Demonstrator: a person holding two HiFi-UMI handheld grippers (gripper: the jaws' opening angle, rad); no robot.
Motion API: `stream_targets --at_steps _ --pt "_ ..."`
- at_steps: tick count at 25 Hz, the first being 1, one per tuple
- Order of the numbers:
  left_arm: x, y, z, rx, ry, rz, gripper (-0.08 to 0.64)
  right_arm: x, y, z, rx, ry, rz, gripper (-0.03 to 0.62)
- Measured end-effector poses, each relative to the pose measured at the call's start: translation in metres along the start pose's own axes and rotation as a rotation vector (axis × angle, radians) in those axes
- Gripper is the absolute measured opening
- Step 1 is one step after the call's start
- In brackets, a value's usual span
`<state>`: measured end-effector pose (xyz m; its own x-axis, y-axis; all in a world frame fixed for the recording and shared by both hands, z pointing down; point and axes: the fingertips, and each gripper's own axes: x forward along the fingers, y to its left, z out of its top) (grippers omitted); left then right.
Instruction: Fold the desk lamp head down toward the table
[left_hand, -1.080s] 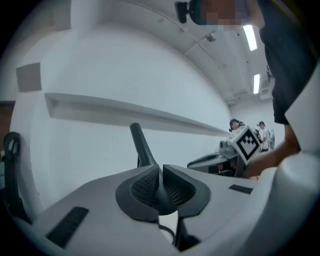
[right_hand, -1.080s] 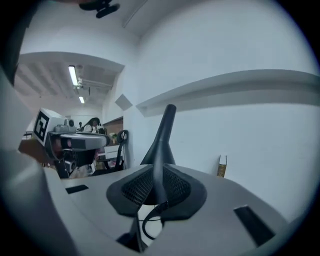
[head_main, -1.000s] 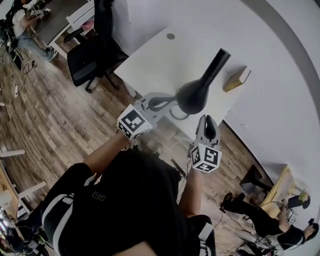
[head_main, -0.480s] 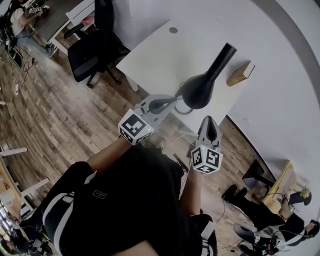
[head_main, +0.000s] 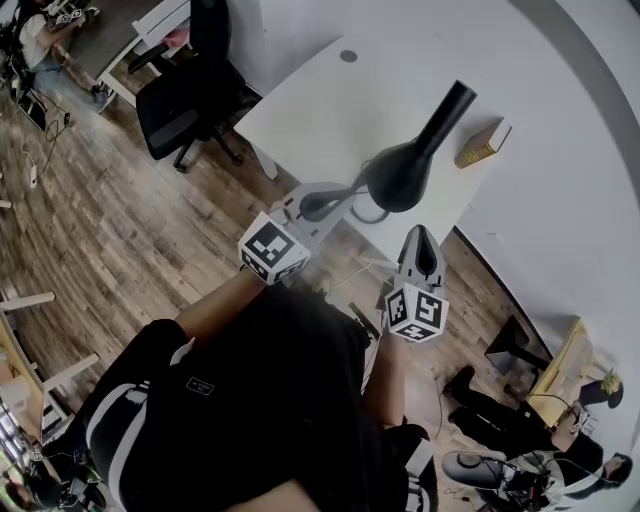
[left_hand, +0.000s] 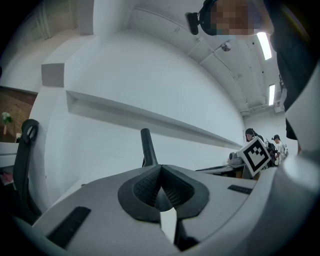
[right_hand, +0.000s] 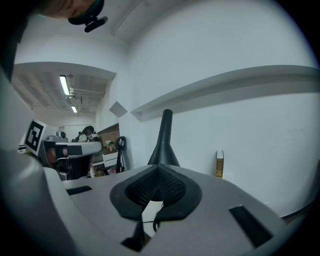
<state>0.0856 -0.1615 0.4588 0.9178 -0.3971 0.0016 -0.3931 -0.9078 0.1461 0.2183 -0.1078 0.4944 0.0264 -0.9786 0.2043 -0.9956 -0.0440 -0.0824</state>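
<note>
Standing at the near edge of the white desk (head_main: 330, 110), the person holds both grippers out toward the black lamp (head_main: 410, 165), which sits close to that edge with its wide part low and its narrow neck rising (the neck pokes up above the jaws in both gripper views (left_hand: 147, 147) (right_hand: 164, 140)). The left gripper (head_main: 347, 197) reaches in from the left, its tip just beside the lamp's wide part; whether it touches I cannot tell. Its jaws are pressed together with nothing visible between them (left_hand: 160, 172). The right gripper (head_main: 420, 233) sits just short of the lamp, jaws likewise pressed together and empty (right_hand: 159, 171). A book (head_main: 482, 145) stands on the desk beyond the lamp, by the wall (right_hand: 219, 164). A black office chair (head_main: 185, 105) stands on the wooden floor (head_main: 100, 230), off to the desk's left.
</note>
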Motion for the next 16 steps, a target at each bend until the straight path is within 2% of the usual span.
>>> stream_targets --at_steps 16 --pt "-0.0056 -0.0056 -0.0009 0.003 0.002 0.000 0.025 -0.0068 0.0049 -0.0042 -0.013 0.014 0.006 0.014"
